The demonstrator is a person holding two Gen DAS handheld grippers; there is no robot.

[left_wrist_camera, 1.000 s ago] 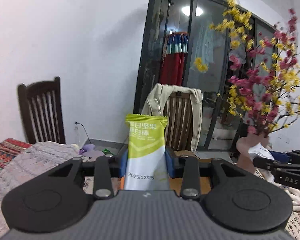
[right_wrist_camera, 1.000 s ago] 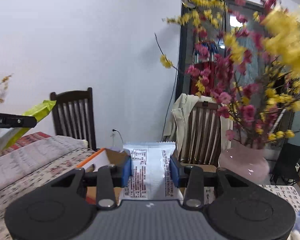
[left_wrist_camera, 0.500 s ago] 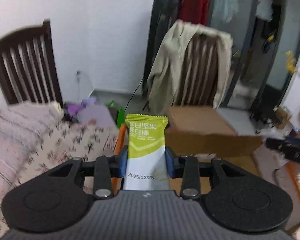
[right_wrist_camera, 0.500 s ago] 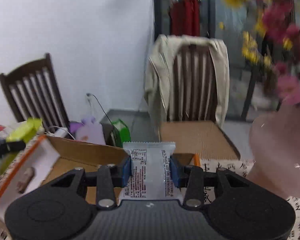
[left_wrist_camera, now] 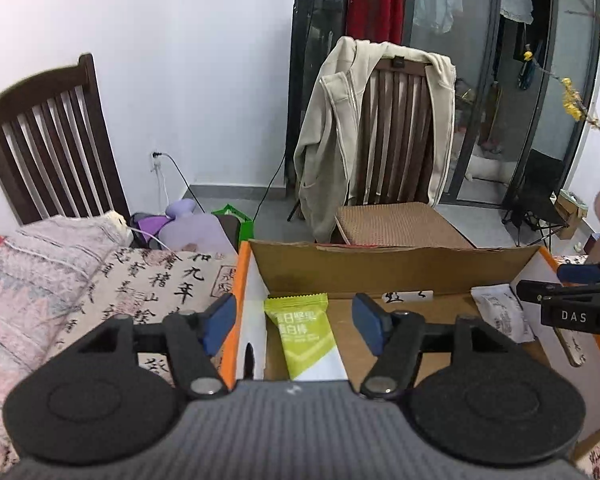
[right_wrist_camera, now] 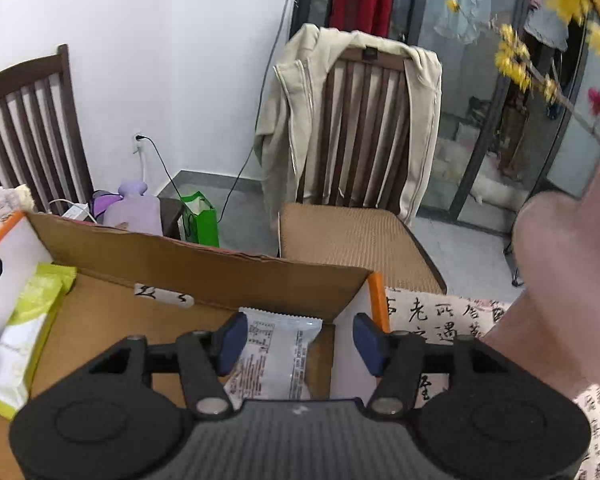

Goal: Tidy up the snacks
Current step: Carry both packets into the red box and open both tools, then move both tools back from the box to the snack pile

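Note:
An open cardboard box (left_wrist_camera: 392,270) with orange-edged white flaps sits on the table. My left gripper (left_wrist_camera: 294,322) is open above the box's left end. The green and white snack bar (left_wrist_camera: 306,338) lies loose on the box floor below it. My right gripper (right_wrist_camera: 300,338) is open above the box's right end. The white printed snack packet (right_wrist_camera: 276,360) lies in the box beneath it. In the left wrist view the packet (left_wrist_camera: 502,314) shows at the right, beside the right gripper's dark finger (left_wrist_camera: 572,300). In the right wrist view the green bar (right_wrist_camera: 24,332) leans at the box's left side.
A tablecloth with black calligraphy (left_wrist_camera: 160,284) covers the table. A pink vase (right_wrist_camera: 564,292) with yellow and red blossoms stands just right of the box. Two dark wooden chairs stand behind, one draped with a beige jacket (left_wrist_camera: 340,136). A folded blanket (left_wrist_camera: 28,248) lies at left.
Both grippers tipped down over the box and opened. The green bar and the white packet dropped from the fingers into the box.

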